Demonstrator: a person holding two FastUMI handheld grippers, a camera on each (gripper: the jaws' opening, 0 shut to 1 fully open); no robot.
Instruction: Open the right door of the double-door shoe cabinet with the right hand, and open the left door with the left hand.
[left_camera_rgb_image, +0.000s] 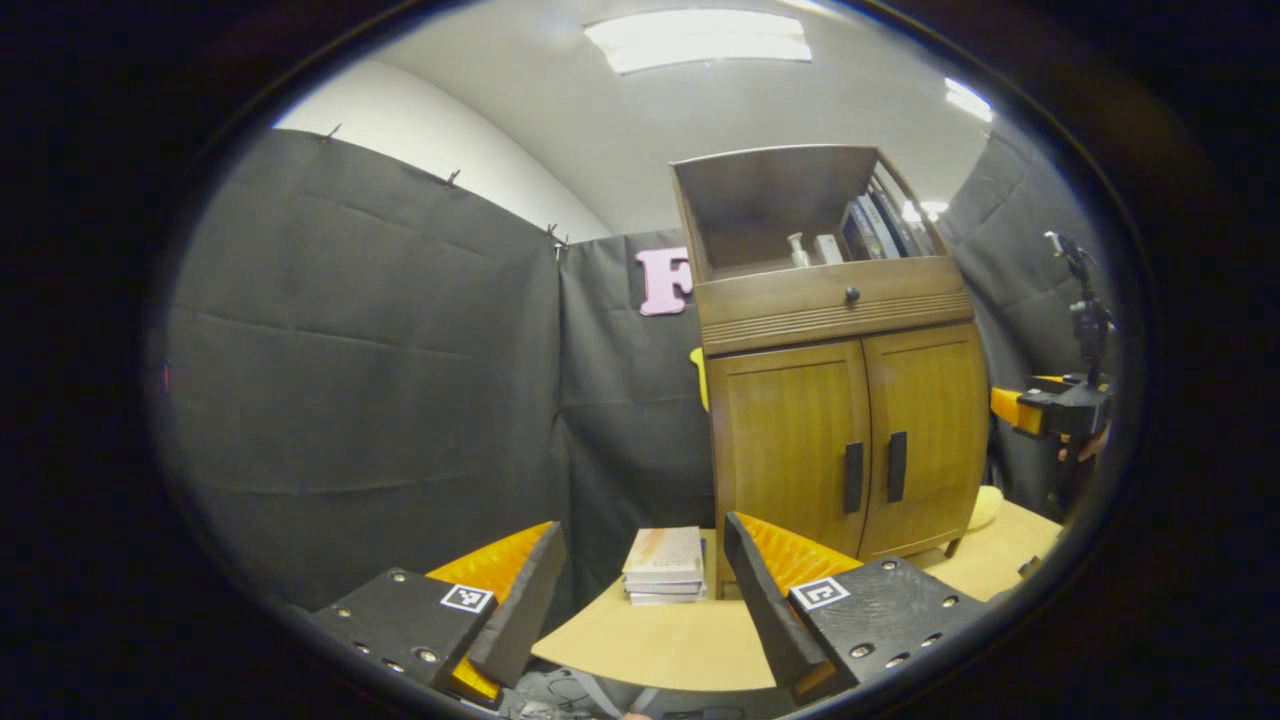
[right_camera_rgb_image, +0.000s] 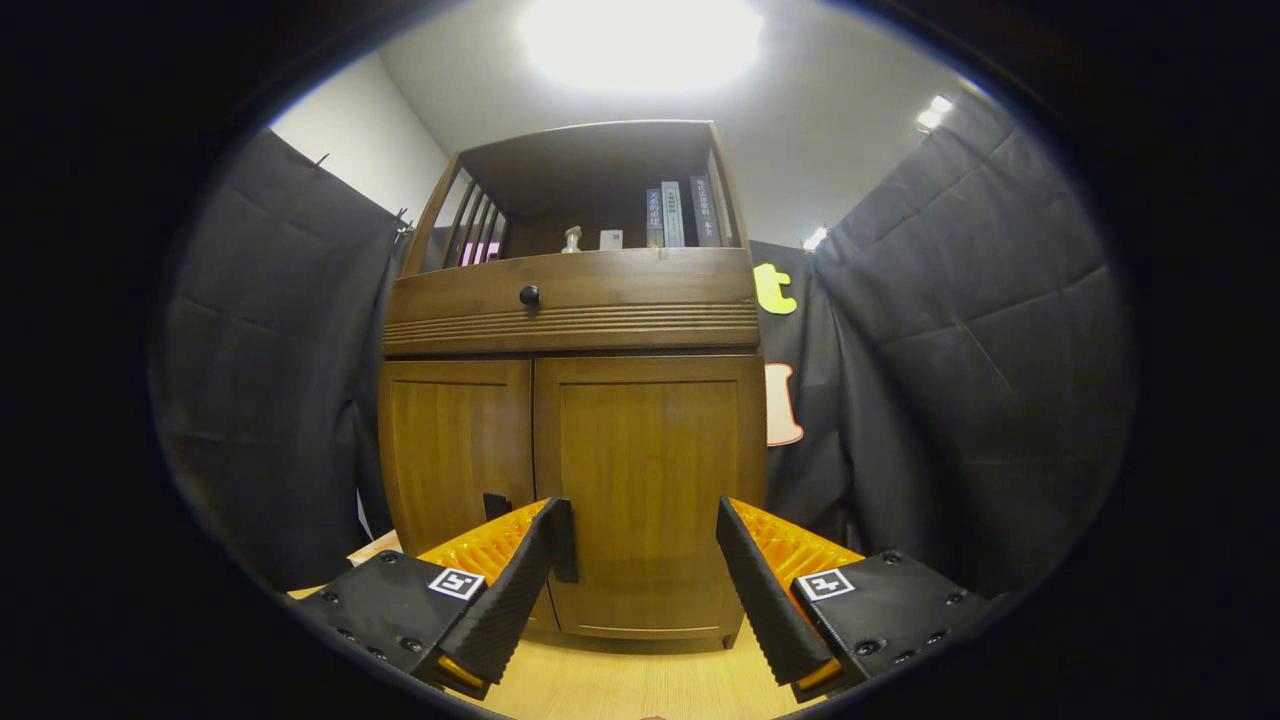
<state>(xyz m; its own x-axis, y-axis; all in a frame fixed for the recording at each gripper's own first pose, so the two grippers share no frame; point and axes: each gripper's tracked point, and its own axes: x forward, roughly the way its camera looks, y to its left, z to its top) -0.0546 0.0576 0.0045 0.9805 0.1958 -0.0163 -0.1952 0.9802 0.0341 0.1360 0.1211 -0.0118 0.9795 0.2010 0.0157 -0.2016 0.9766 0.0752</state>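
The wooden shoe cabinet (left_camera_rgb_image: 840, 310) stands on a table with both doors closed. In the left gripper view its left door (left_camera_rgb_image: 790, 450) and right door (left_camera_rgb_image: 925, 430) carry dark vertical handles (left_camera_rgb_image: 853, 478) side by side at the middle seam. My left gripper (left_camera_rgb_image: 640, 590) is open, well short of the cabinet and to its left. In the right gripper view my right gripper (right_camera_rgb_image: 640, 570) is open close in front of the right door (right_camera_rgb_image: 650, 470). That door's handle (right_camera_rgb_image: 570, 545) shows partly behind one finger. The left door (right_camera_rgb_image: 455, 450) is beside it.
A stack of books (left_camera_rgb_image: 663, 565) lies on the light wooden table (left_camera_rgb_image: 650, 650) just left of the cabinet. A drawer with a round knob (right_camera_rgb_image: 529, 295) sits above the doors, under an open shelf with books and a bottle (left_camera_rgb_image: 797, 250). A hand holds the right gripper (left_camera_rgb_image: 1060, 410).
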